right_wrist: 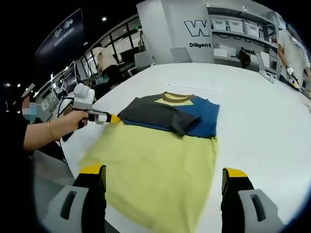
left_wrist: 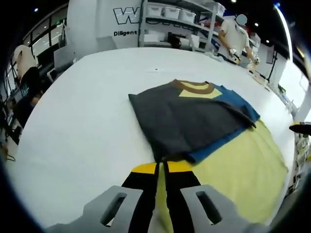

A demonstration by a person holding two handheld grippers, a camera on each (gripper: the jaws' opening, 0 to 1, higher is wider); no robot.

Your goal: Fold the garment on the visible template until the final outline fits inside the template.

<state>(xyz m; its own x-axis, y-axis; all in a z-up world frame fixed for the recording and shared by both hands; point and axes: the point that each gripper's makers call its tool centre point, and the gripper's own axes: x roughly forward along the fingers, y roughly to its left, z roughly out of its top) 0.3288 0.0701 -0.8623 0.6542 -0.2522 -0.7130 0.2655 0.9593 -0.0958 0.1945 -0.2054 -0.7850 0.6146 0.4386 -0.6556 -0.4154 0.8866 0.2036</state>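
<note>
At frame centre, the left tongs (left_wrist: 161, 170) sit pressed together beside the half-folded grey-and-blue T-shirt (left_wrist: 194, 116), the right tongs (right_wrist: 163, 175) spread apart; tugging could unfold it off the yellow fabric template (right_wrist: 155, 165).

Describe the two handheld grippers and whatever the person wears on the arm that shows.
Both grippers have black jaws with yellow tips on light grey slotted mounts. Seen from the right gripper view, the left gripper has a pale grey body with a rounded white top and a dark cable trailing behind. The hand holding it wears a thin gold bracelet; the shoulder is in black.
</note>
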